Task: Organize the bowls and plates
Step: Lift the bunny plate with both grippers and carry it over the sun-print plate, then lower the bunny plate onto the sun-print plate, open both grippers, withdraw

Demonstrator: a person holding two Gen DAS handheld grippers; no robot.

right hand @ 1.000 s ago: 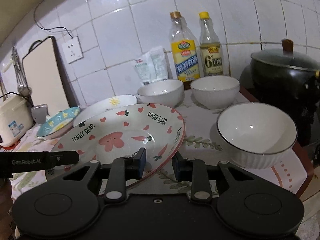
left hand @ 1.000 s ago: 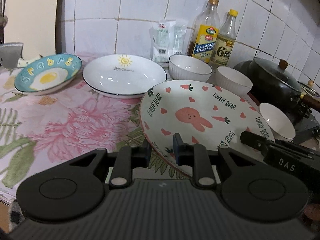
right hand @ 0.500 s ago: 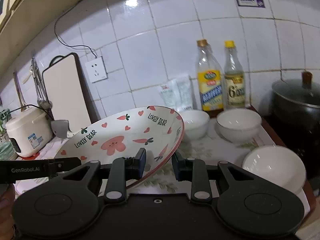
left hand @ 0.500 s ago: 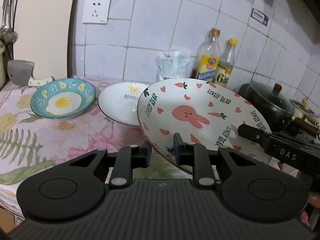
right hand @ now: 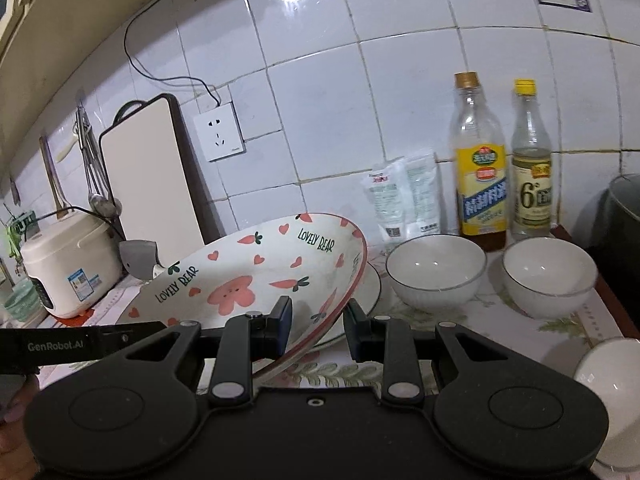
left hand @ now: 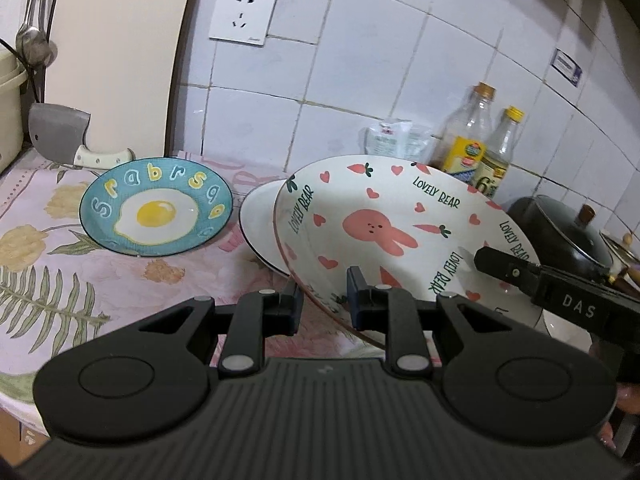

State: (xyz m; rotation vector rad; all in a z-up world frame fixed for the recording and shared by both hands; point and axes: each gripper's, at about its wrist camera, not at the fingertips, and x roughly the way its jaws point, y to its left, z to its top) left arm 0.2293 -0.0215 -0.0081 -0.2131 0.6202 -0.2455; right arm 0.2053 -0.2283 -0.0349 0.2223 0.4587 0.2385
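Raised bunny plate (left hand: 384, 220) between both tongs

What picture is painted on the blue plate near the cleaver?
A fried egg with yellow yolk, ringed by pale letters, on the blue plate; left wrist view shows it best.

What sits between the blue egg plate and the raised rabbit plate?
In the left wrist view, the white dark-rimmed plate sits between the blue egg plate and the rabbit plate, partly hidden behind the latter.

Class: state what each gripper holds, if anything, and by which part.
Both hold the rabbit plate by its rim: the left gripper at the edge nearest its camera, the right gripper at the opposite edge.
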